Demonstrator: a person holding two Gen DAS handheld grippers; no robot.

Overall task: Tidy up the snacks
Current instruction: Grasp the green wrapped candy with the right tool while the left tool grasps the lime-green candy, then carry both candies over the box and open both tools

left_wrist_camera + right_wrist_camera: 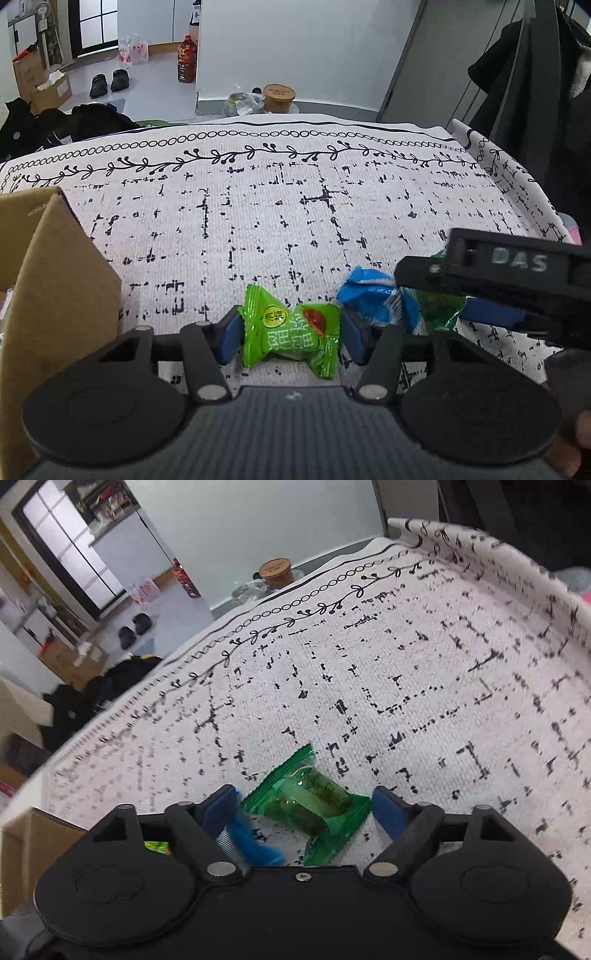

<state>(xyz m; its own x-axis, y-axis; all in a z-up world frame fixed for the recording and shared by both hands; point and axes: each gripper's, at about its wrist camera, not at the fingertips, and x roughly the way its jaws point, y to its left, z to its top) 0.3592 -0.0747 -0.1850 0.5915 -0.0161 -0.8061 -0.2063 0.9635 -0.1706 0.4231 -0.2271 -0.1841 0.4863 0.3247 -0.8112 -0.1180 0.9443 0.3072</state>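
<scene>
Left gripper [291, 332] pinches the light-green wrapped candy [291, 334] on the cloth-covered desk [295, 206], near its cardboard box [55, 280]; right gripper [306, 808], spread, straddles the dark-green translucent sweet [314, 805], ready to grasp.

Both wrist views look steeply down, close over patterned tablecloth [295, 206], toward far wall. Left view faces square-on; right view tilts, angled leftward. Shared: blue wrapper [373, 295], brown lidded cup [275, 570], black slippers [109, 80].
</scene>
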